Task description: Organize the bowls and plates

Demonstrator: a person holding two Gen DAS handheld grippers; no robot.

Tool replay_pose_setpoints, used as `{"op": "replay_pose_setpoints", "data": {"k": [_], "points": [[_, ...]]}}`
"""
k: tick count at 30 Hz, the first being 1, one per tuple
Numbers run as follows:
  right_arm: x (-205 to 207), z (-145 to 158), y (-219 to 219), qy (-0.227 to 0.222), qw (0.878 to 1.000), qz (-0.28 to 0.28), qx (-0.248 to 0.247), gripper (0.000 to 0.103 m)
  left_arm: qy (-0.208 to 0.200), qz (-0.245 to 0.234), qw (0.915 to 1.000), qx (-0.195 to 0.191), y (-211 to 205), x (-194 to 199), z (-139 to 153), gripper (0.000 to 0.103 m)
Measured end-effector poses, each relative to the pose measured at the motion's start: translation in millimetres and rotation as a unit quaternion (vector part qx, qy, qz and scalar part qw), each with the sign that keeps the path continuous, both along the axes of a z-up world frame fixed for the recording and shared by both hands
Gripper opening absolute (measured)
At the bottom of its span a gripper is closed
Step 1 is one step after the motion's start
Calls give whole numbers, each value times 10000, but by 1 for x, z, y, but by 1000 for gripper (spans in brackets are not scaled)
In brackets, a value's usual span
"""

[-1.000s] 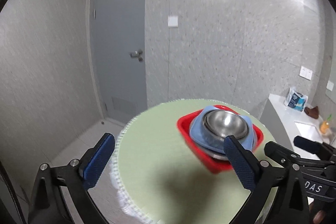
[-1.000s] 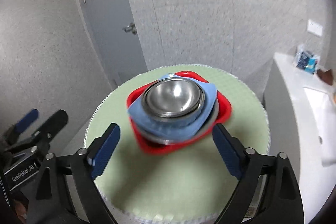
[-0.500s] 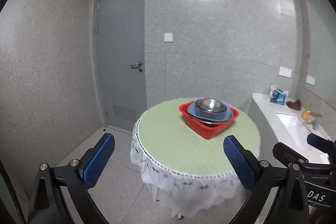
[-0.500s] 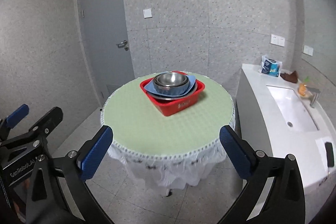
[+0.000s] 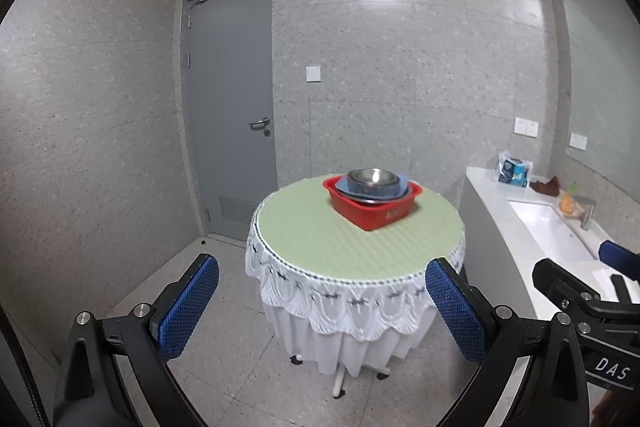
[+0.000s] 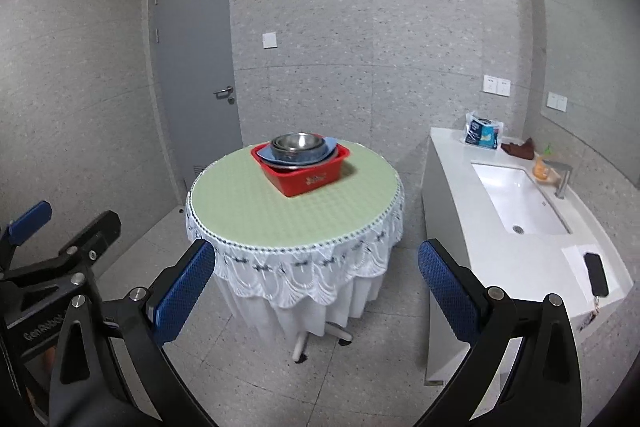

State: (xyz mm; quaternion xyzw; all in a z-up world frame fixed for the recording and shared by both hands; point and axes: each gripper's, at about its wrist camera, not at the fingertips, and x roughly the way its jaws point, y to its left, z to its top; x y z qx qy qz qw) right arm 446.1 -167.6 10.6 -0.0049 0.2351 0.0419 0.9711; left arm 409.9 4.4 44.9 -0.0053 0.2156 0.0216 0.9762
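grey speckled tile walls, grey tile floor. grey door (image 5: 230, 107) at left, switch (image 5: 313, 73) beside it. round table (image 5: 320, 231) with green top, white lace skirt. white counter (image 6: 520, 251) with sink (image 6: 520, 199) at right.

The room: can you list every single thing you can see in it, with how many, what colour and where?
Table: one, round, green top with white lace skirt, middle of the room.
Tub: one, red, on the table's far side.
Plate: one, blue, in the tub.
Bowls: steel, nested on the plate; count unclear.
Door: one, grey, shut, back left.
Wall switch: one, white, right of the door.
Counter: one, white, right wall.
Sink: one, white, set in the counter.
Packet: one, blue and white, counter's far end.
Phone: one, black, counter's near end.
Left gripper: blue pads, open, empty.
Right gripper: blue pads, open, empty.
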Motion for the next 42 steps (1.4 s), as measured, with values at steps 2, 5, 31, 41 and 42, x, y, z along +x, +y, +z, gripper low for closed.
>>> {"op": "replay_pose_setpoints", "data": {"k": [2,5,31,41,42], "points": [[-14,-1,-11,-66,10000,2,-30,103,0,11,10000,-60,-9,-14,-2,102],[-32,-4,-25,-144,9999,-2,0,103,-8,27,10000,-75,-23,-38,-6,102],[-93,-14,-59,-524,9985,102,103,103,-297,135,9994,127,-57,-99,-14,102],[-93,-11,-63,-548,9984,122,100,103,-325,132,9993,114,-51,-94,-17,102],[-93,-11,-62,-549,9984,122,93,103,-330,131,9993,105,-50,-94,-18,102]]}}
